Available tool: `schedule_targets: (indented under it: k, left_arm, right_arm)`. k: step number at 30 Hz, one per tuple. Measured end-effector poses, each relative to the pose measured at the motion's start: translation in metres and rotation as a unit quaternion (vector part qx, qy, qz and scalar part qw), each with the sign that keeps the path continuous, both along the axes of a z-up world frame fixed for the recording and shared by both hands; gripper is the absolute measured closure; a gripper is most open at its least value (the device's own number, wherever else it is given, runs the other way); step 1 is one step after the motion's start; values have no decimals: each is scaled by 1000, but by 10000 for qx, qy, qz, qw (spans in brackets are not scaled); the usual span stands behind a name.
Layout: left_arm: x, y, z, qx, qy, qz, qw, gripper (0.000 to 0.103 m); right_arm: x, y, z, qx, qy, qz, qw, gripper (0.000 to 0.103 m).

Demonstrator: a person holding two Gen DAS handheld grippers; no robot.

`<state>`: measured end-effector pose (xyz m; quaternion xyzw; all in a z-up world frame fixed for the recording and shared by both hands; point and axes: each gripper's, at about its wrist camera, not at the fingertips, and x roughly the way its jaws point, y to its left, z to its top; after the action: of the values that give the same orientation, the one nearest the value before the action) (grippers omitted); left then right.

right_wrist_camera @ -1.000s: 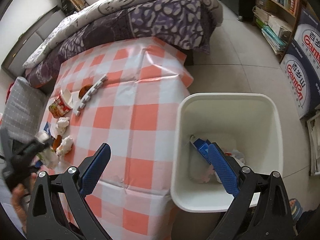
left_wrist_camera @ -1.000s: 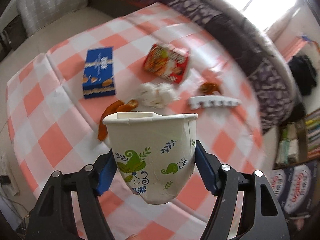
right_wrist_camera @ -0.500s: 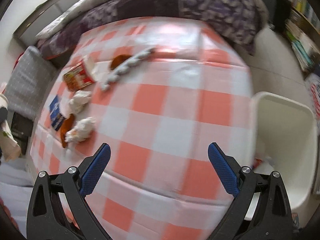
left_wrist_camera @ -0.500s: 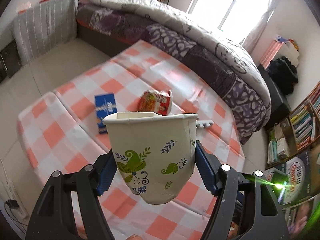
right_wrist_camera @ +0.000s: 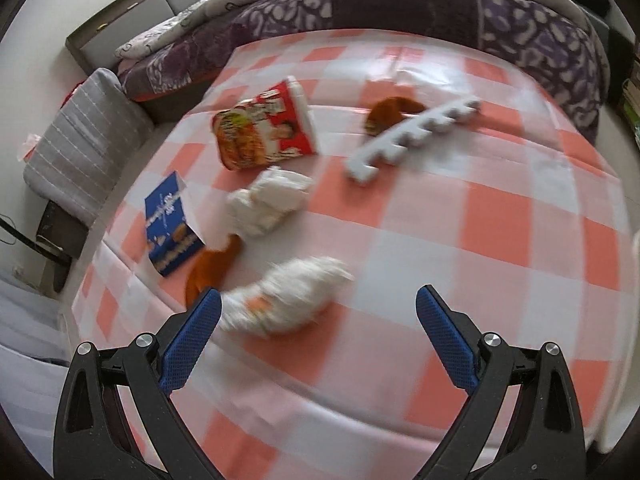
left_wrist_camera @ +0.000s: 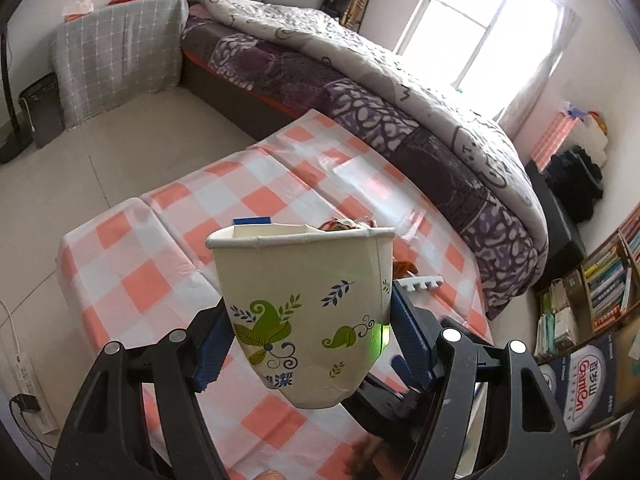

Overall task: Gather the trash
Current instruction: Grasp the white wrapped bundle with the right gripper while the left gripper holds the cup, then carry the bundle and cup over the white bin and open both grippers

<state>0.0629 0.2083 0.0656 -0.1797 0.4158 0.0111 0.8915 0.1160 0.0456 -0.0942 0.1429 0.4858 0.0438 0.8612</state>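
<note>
Left gripper: clamped on paper cup, centre frame, raised above checked tablecloth.
Right gripper: jaws wide, nothing between; crumpled tissue just above, lower centre.
Advised: straddle tissue squarely, descend, close gently; keep cup level.

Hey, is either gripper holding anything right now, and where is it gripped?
The left gripper holds a paper cup, squeezed across its lower sides. The right gripper is open and empty.
</note>
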Motion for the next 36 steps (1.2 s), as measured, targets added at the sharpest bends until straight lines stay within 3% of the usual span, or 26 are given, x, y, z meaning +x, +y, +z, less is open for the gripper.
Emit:
schedule_targets:
  k: [5, 8, 10, 17, 26, 36]
  left_arm:
    - [1, 5, 3, -168, -19, -12, 9999, 33]
    - [1, 5, 5, -113, -46, -12, 9999, 33]
    - [1, 8, 5, -160, -47, 12, 9999, 33]
    - [4, 0, 2, -214, 21, -25, 9998, 33]
    - [3, -43, 6, -203, -121, -391, 9990, 33]
    - [2, -70, 0, -103, -66, -639, 9979, 33]
  right_arm:
    - [14, 24, -15, -346, 28, 101, 9993, 10]
    - [13, 28, -19, -678, -145, 214, 9974, 44]
    - [11, 27, -20, -683, -230, 334, 9968, 53]
    - [-2, 0, -12, -708, -186, 282, 9969, 56]
    - [-30, -68, 35, -804, -280, -236, 9961, 55]
    - [-54, -134, 56, -713, -302, -793, 9938, 55]
